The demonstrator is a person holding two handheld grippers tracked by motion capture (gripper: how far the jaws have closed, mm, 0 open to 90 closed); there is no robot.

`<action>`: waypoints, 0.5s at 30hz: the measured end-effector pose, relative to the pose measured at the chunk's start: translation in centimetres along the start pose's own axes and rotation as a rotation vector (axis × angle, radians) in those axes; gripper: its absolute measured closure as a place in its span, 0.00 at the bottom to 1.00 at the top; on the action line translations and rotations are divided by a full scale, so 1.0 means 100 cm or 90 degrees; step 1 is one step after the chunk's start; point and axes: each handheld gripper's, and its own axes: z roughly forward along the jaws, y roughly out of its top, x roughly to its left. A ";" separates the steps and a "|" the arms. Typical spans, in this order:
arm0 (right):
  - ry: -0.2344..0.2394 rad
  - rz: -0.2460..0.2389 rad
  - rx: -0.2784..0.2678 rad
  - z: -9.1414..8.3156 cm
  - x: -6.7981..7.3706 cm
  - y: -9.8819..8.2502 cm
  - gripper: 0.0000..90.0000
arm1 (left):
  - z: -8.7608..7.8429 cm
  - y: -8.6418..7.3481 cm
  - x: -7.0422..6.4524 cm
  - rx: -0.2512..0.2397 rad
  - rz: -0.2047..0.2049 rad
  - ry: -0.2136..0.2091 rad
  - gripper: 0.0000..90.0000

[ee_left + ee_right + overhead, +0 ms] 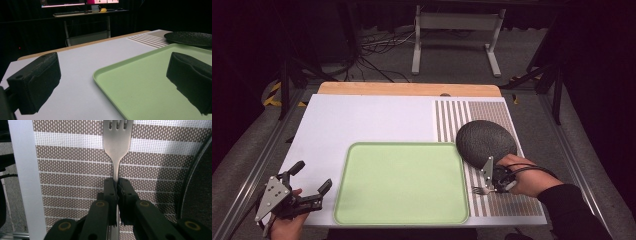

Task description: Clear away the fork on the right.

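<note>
A silver fork (117, 142) lies on the striped brown-and-white placemat (75, 157), tines pointing away from me. My right gripper (117, 182) is shut on the fork's handle, its jaws pinching it from both sides. In the high view the right gripper (492, 182) is at the near right, with the fork (479, 190) sticking out to the left, just in front of a round black plate (486, 141). My left gripper (314, 176) is open at the near left, holding nothing. Its jaws (113, 80) stand wide beside the green tray's near left corner.
An empty light green tray (402, 145) lies in the middle of the white table top (372, 120). The black plate rests on the placemat (452, 120), close to the tray's far right corner. A wooden strip (407, 89) runs along the table's far edge.
</note>
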 end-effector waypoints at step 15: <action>-0.008 0.027 -0.009 -0.017 0.000 0.000 0.95 | 0.000 0.000 0.000 0.000 -0.002 -0.001 0.00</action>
